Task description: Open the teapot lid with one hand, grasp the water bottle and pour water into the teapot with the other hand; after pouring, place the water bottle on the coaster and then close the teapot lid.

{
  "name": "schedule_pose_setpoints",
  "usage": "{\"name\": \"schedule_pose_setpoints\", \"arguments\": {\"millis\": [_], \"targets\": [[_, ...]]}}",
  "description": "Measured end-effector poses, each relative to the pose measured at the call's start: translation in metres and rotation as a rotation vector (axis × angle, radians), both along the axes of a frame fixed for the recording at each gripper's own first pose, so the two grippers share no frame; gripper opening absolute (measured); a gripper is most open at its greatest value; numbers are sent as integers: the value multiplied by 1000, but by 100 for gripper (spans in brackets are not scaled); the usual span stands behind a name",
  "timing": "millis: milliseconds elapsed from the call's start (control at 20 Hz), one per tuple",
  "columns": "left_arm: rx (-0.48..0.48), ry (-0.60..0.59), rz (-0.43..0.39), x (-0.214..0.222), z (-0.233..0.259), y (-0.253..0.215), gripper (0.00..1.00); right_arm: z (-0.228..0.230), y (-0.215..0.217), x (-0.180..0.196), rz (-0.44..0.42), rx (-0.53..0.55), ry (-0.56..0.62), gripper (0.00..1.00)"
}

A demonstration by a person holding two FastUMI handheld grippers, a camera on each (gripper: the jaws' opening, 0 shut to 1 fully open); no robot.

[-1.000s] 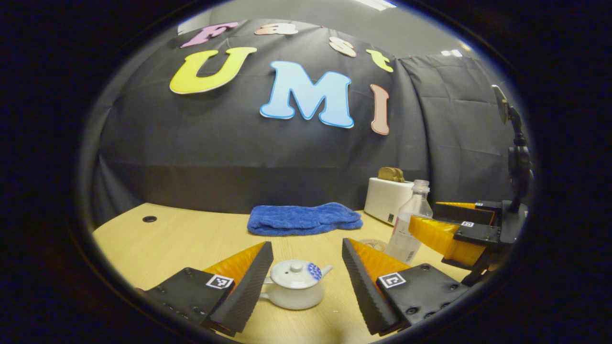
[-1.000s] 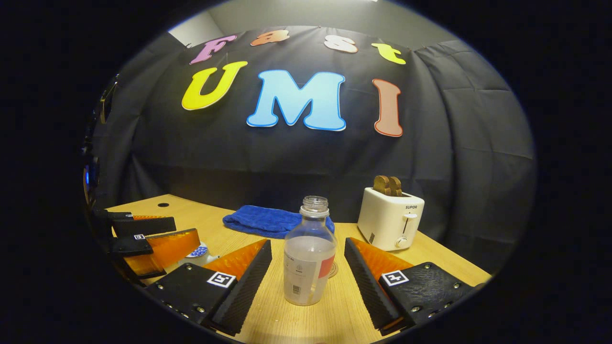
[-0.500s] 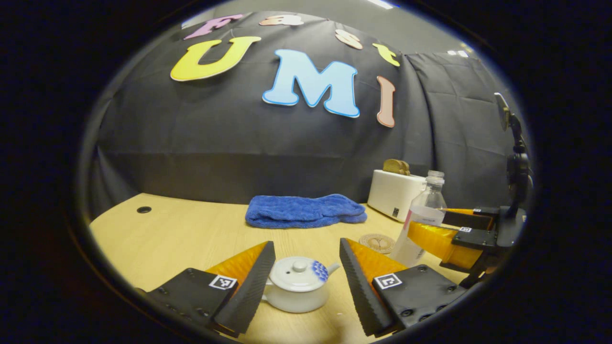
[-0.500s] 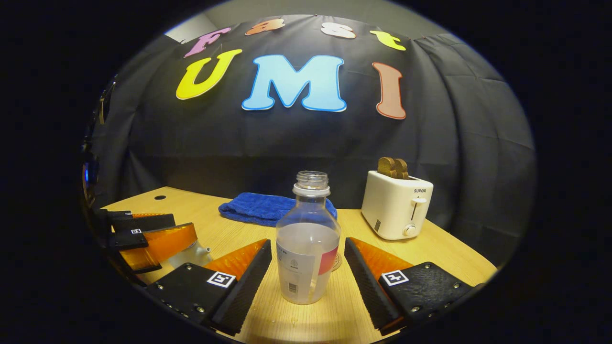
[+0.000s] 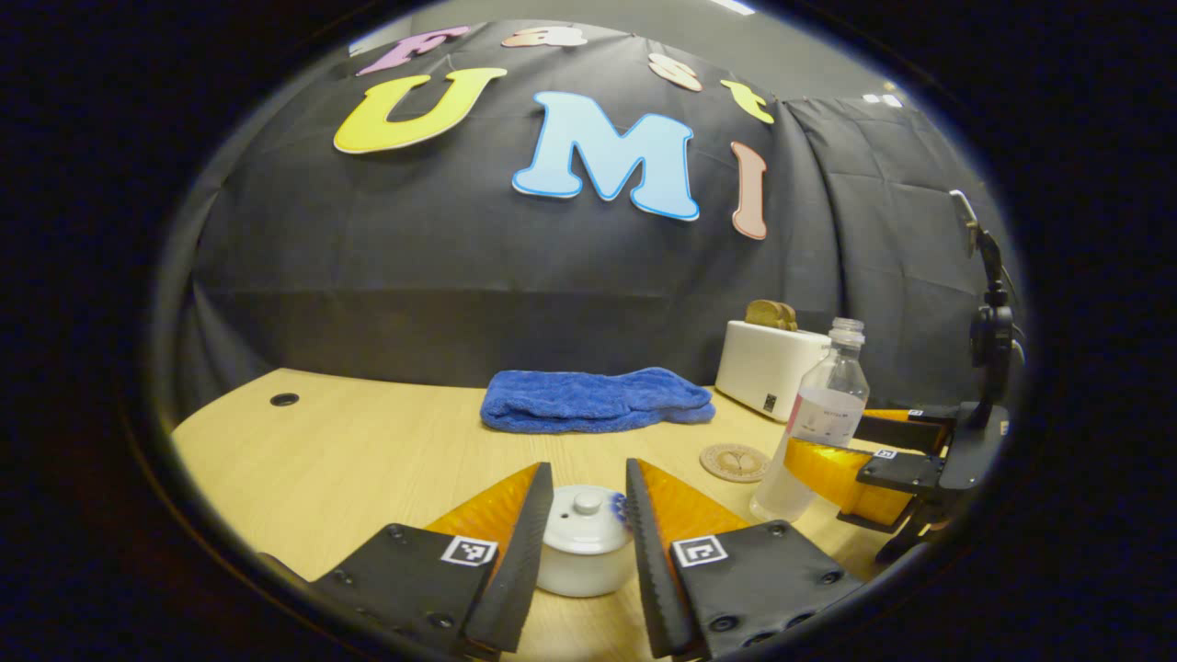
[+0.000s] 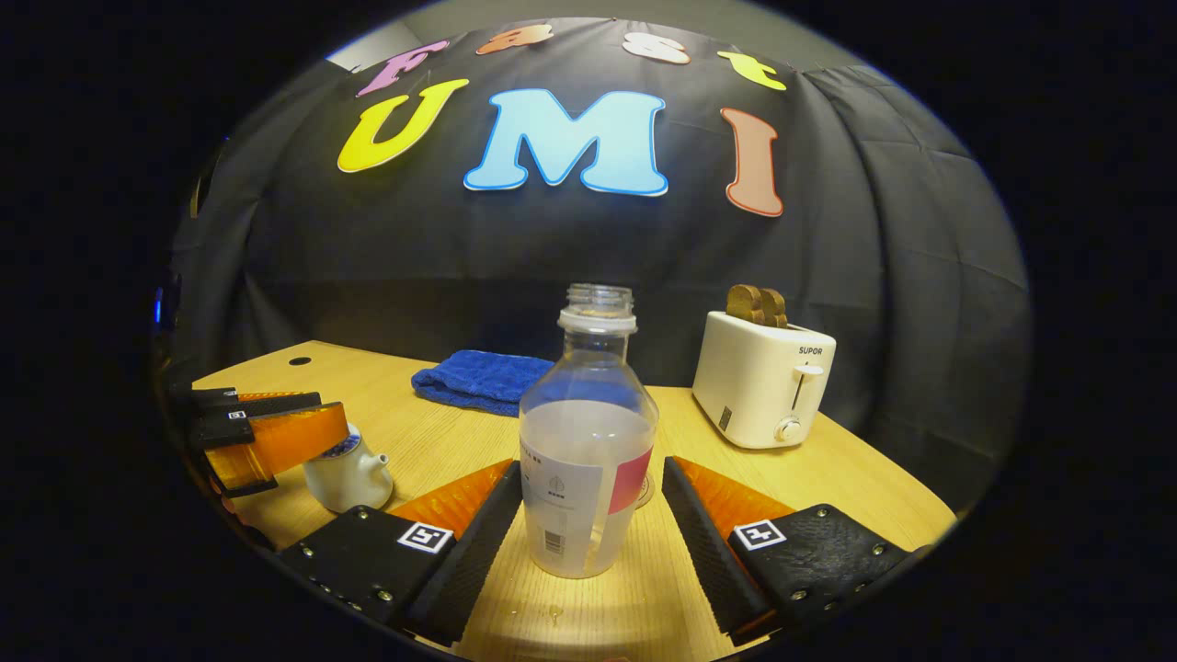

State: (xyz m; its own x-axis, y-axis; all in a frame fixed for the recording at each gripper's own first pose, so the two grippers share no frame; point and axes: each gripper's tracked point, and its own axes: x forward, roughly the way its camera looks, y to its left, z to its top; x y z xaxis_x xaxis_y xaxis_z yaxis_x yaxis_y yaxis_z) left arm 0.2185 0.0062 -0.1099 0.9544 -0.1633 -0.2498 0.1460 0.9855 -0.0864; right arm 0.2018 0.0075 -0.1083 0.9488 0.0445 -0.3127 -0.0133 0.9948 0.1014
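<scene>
My left gripper (image 5: pixel 584 552) has two wedge-shaped jaws with ribbed inner faces, running toward 12 o'clock. Each is bolted to a flat black textured plate with small round screw heads near its edges. Each plate carries a small square black-and-white marker at its forward corner. My right gripper (image 6: pixel 588 542) is built the same way: ribbed wedges, black plates, screws, one square marker per plate. At 3 o'clock of the left gripper view, a dark stalk rises behind that gripper, possibly a mount; it is too dim to tell.
</scene>
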Motion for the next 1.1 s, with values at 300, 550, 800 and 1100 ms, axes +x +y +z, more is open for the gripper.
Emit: {"name": "schedule_pose_setpoints", "arguments": {"millis": [300,550,800,1100], "targets": [[6,-22,12,-3,2,-1,36,-13,2,0,14,15,38,95],[12,-33,19,2,-1,-1,19,-12,1,1,16,41,38,96],[-1,-39,8,0,3,1,19,-14,4,0,27,39,27,89],[-63,-61,19,-2,6,3,13,-14,1,-1,23,54,26,77]]}}
